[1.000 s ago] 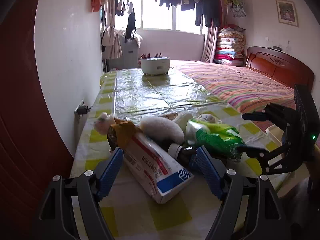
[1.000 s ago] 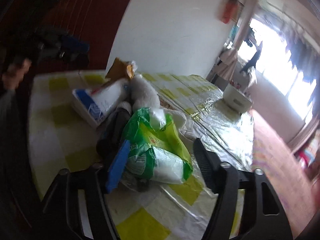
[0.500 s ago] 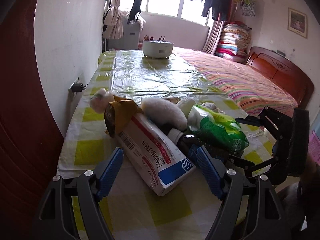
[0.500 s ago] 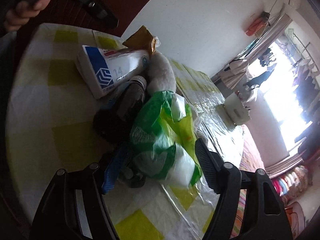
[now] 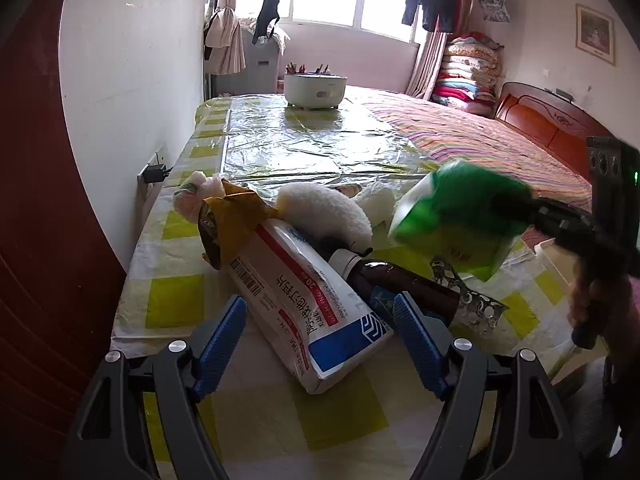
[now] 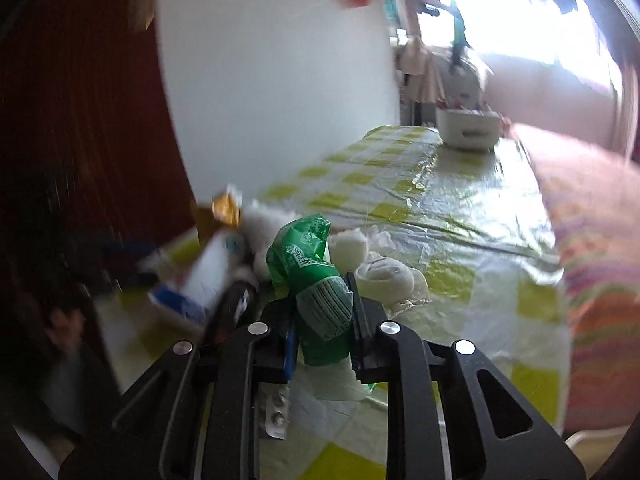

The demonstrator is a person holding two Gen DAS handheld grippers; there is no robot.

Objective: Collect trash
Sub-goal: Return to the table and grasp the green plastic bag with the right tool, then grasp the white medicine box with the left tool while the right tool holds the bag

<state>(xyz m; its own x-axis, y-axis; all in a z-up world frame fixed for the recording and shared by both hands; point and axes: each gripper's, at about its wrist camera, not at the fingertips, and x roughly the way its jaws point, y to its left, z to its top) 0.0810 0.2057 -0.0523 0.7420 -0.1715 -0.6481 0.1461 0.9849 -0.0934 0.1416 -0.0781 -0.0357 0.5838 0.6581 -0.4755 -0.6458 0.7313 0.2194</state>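
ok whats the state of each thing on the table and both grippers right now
right gripper: shut on the green bag, jaws just closed
green bag: pinched, lifted
left gripper: open, straddling the box end
white box: lying flat
brown bottle: on its side, capped
blister pack: empty, crumpled

The left hand-held gripper point(image 5: 320, 332) has matt black, triangular arms with cut-out windows, round silver screws at the joints and ribbed blue pads on its fingers point(image 5: 416, 344). The right hand-held gripper point(image 6: 322, 320) has the same black frame and silver screws, with one blue pad edge showing. Seen from the left wrist view, its black body carries a small green light.
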